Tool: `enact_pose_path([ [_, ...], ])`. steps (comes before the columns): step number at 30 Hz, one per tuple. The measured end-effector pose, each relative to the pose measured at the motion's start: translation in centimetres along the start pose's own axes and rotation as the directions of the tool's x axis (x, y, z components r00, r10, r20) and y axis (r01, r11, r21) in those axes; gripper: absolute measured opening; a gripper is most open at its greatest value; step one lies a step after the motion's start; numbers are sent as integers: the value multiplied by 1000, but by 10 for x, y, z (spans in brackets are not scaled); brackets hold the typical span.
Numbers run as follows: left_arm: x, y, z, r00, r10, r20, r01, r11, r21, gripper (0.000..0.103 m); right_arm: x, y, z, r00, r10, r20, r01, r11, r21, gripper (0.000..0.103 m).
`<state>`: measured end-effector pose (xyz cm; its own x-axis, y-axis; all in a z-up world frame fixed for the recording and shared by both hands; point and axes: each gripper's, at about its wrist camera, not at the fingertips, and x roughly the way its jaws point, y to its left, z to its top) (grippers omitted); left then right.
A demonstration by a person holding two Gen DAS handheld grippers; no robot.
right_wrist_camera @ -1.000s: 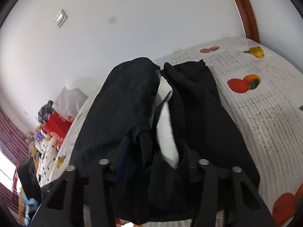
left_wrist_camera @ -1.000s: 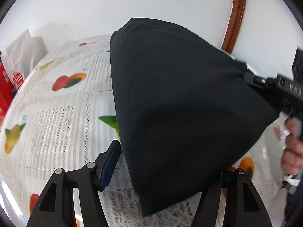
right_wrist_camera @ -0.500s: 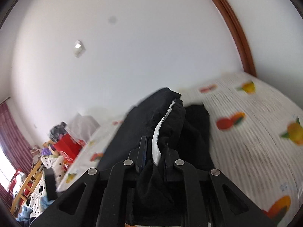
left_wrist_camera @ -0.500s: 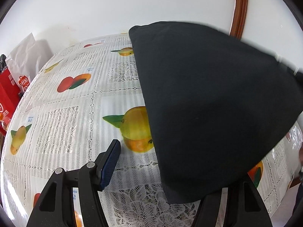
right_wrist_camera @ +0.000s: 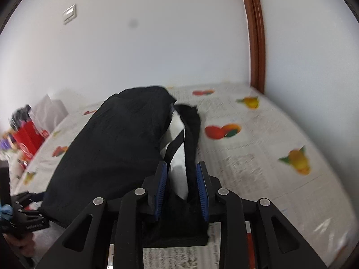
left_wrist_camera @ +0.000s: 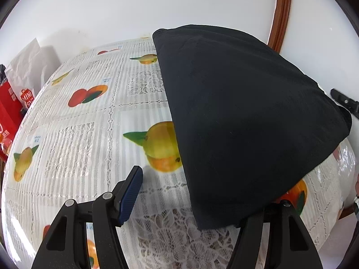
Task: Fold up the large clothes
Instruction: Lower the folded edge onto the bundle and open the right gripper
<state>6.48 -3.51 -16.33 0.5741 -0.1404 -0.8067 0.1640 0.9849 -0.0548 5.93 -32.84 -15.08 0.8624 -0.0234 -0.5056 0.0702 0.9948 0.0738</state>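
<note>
A large black garment (left_wrist_camera: pixel 235 116) is tented up over the fruit-print tablecloth (left_wrist_camera: pixel 89 134), its peak at the right by my right gripper (left_wrist_camera: pixel 343 103). My left gripper (left_wrist_camera: pixel 199 192) stands open; its blue left pad (left_wrist_camera: pixel 131 192) is bare and the garment's hem drapes over its hidden right finger. In the right wrist view my right gripper (right_wrist_camera: pixel 181 165) pinches a bunch of the black garment (right_wrist_camera: pixel 112 148) with a white patch (right_wrist_camera: pixel 177 177). Its jaws are opening slightly while the cloth still fills the gap.
A red bag (left_wrist_camera: pixel 9 112) and a white paper bag (left_wrist_camera: pixel 27 71) stand at the table's far left. A brown door frame (left_wrist_camera: pixel 280 11) runs up the white wall. A person's hand (right_wrist_camera: pixel 18 242) holds the left gripper (right_wrist_camera: pixel 24 219).
The garment's left edge has been drawn to the right, uncovering the yellow fruit print. The right gripper pulled away rightward and rolled, and its jaws narrowed on the cloth.
</note>
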Motion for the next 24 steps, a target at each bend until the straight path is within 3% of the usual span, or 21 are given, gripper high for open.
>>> enact_pose_path([
  [3,-6,2,-4,1000,-20,-4,20,1000,-11,63,-18,13,1,998,36,47,-33,998,-50,26],
  [6,-18,3,-10,999,-49,6,49,999,-20,62,-13,24,-8,997,72,19,-70,993,-96,26],
  [9,-36,5,-16,996,-91,25,92,995,-26,62,8,22,-28,999,1,-49,-6,994,-106,21],
  [12,-53,5,-19,995,-89,45,90,996,-8,62,13,8,-42,996,10,-84,-14,999,-40,17],
  [20,-89,13,-13,989,-98,111,104,993,-55,62,-22,10,-29,993,-19,-119,19,1000,-3,17],
  [24,-103,11,-9,989,-82,126,91,993,-72,62,-43,16,-21,993,-48,-109,46,999,-18,23],
])
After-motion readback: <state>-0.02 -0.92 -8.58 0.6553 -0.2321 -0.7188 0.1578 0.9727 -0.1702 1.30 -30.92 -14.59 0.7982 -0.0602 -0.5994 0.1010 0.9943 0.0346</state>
